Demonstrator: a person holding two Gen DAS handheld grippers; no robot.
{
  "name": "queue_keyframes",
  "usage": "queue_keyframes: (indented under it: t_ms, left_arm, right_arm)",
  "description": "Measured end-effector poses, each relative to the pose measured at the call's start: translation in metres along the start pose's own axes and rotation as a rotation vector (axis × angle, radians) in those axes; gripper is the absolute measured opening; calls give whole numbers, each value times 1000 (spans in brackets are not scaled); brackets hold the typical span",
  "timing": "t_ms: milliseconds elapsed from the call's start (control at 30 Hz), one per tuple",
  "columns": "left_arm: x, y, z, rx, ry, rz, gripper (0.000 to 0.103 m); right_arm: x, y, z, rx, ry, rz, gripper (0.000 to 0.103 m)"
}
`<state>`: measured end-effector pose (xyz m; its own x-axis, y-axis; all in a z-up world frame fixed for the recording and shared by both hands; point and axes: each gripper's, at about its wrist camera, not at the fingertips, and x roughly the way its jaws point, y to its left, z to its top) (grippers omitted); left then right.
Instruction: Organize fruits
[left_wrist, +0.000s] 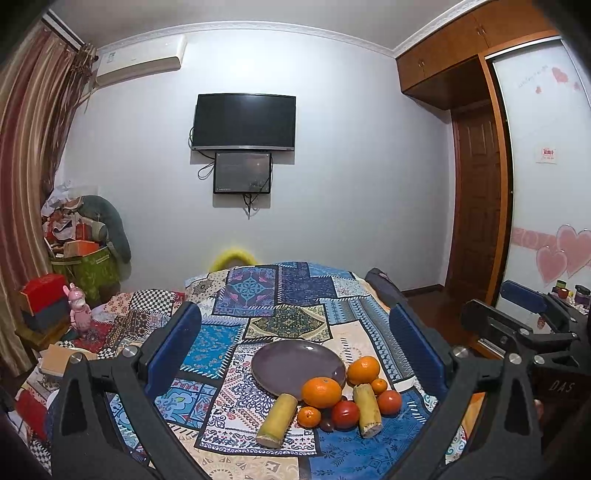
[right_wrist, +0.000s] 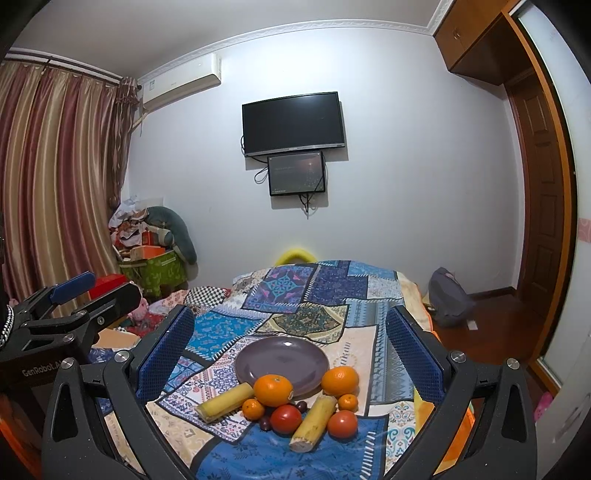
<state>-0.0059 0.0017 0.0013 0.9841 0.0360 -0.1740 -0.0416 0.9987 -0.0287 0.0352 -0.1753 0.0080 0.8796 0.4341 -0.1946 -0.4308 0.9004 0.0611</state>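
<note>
A purple plate (left_wrist: 295, 360) (right_wrist: 282, 356) lies bare on the patchwork cloth. In front of it sits a cluster of fruit: two large oranges (left_wrist: 321, 392) (right_wrist: 273, 389), small mandarins (left_wrist: 309, 416), red tomatoes (left_wrist: 345, 414) (right_wrist: 285, 419), dark plums (right_wrist: 265, 422) and two yellow sugarcane pieces (left_wrist: 277, 421) (right_wrist: 314, 422). My left gripper (left_wrist: 295, 347) is open and empty, held above and short of the fruit. My right gripper (right_wrist: 290, 343) is open and empty too, at a similar height. Each gripper shows at the edge of the other's view.
The patchwork cloth (left_wrist: 258, 306) covers a bed-like surface. Boxes, a pink toy (left_wrist: 79, 308) and clutter lie to the left by the curtain. A wall TV (left_wrist: 244, 122) hangs ahead. A wardrobe and door stand right; a grey bag (right_wrist: 448, 295) sits on the floor.
</note>
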Motion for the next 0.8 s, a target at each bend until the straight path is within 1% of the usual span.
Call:
queue_keyframes:
  t_ms: [800]
  left_arm:
    - [0,-1,0,2,0,-2,103]
  right_arm:
    - [-3,-2,5,-2,-1,-5,103]
